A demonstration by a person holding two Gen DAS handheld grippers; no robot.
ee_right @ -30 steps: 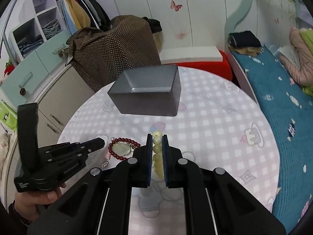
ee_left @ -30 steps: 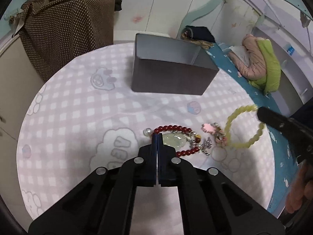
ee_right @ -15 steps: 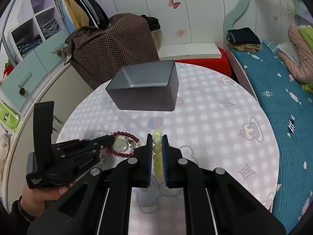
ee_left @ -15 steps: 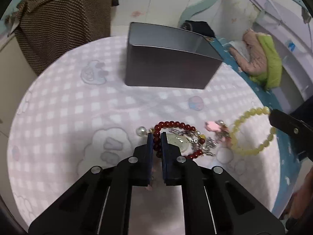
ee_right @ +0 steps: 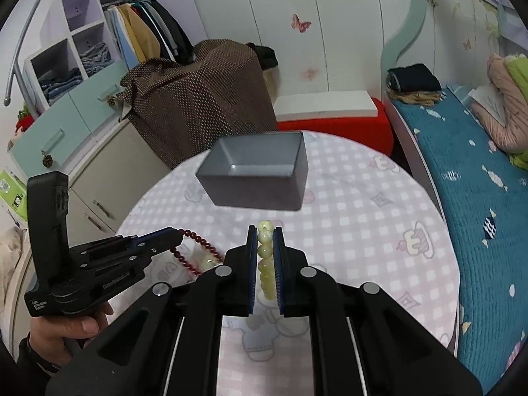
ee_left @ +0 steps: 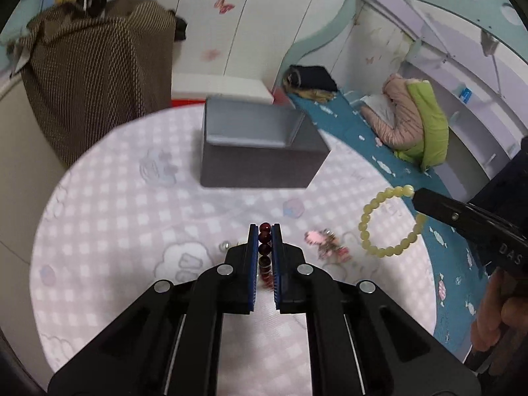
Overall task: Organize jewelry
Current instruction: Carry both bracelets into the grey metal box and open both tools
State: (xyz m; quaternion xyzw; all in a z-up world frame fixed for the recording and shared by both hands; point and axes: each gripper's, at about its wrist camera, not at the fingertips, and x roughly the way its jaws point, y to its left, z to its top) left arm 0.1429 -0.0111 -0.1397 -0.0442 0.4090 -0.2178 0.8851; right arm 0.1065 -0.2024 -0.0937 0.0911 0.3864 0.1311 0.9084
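My left gripper (ee_left: 264,231) is shut on a dark red bead bracelet (ee_left: 265,249) and holds it above the table; the bracelet also shows hanging from it in the right wrist view (ee_right: 194,252). My right gripper (ee_right: 265,231) is shut on a pale yellow bead bracelet (ee_right: 266,264), which hangs as a ring in the left wrist view (ee_left: 389,221). An open grey metal box (ee_left: 257,147) stands on the round table beyond both grippers (ee_right: 254,171). A pink charm piece (ee_left: 325,242) and a single pearl (ee_left: 224,246) lie on the cloth.
The round table has a pink checked cloth (ee_left: 115,204). A brown dotted cover (ee_right: 198,99) drapes over furniture behind the table. A bed with a blue sheet (ee_right: 478,178) runs along the right. Cabinets and shelves (ee_right: 66,105) stand at left.
My left gripper closed on the red bracelet and lifted it off the cloth. My right gripper has risen with the yellow bracelet. The pink charm and the pearl stayed on the table.
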